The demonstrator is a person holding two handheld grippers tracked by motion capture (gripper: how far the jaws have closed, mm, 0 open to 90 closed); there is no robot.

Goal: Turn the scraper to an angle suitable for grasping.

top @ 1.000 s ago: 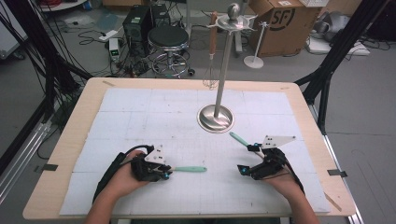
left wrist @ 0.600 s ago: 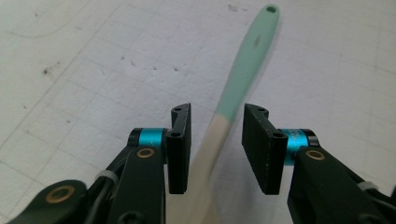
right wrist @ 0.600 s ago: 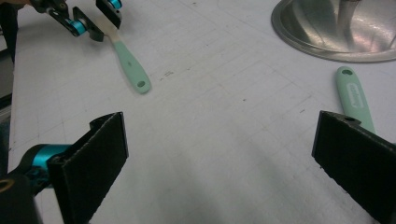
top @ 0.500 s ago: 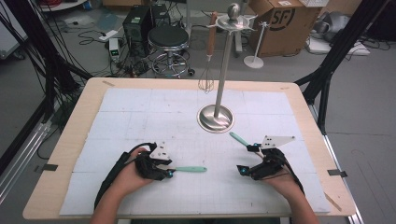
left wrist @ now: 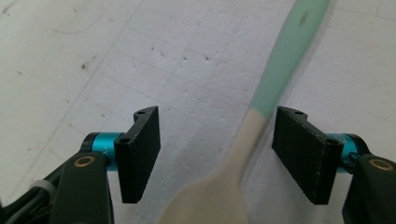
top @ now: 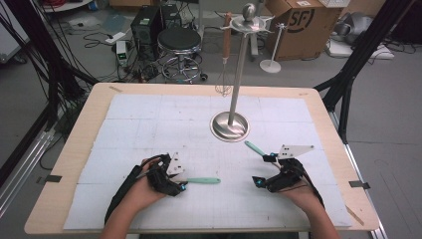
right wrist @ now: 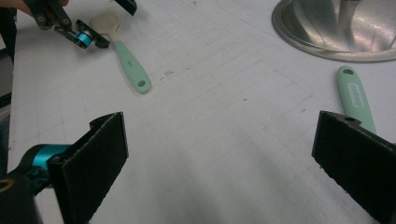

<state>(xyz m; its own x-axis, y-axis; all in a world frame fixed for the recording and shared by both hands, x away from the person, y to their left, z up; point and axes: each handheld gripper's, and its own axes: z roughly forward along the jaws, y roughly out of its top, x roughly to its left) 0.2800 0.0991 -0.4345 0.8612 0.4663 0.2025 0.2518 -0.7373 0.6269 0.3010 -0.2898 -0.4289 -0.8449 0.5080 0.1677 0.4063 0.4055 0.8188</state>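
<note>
A: Spatula [left wrist: 261, 100] count first: how many lie on the counter [top: 69, 164]?

B: Two utensils with mint-green handles. One is a spatula with a cream blade, lying flat near the front left of the white mat [top: 149, 119]. The second mint-handled utensil [top: 255, 148] lies front right, handle end toward the stand; its head is hidden behind the right tool.

A: How many tools, and what are they doing?

B: Two, one in each of the person's hands. The left tool [left wrist: 215, 156] sits low over the spatula's neck. Its jaws have just been opening; they now stand apart with clear gaps on both sides, so the pads [left wrist: 140, 154] press on nothing though the spatula lies between them. The right tool [top: 263, 172] rests on the mat with its jaws spread wide and only bare mat between them. The second utensil lies just beside its far jaw.

A: Anything else on the counter?

B: One steel stand [top: 230, 124]: a round base, a tall pole and a ball on top. One whisk [top: 225, 55] with a wooden handle hangs from its upper rim.

A: And beyond the counter?

B: One black stool [top: 178, 42], one cardboard box [top: 293, 22], and loose cables on the floor.
</note>
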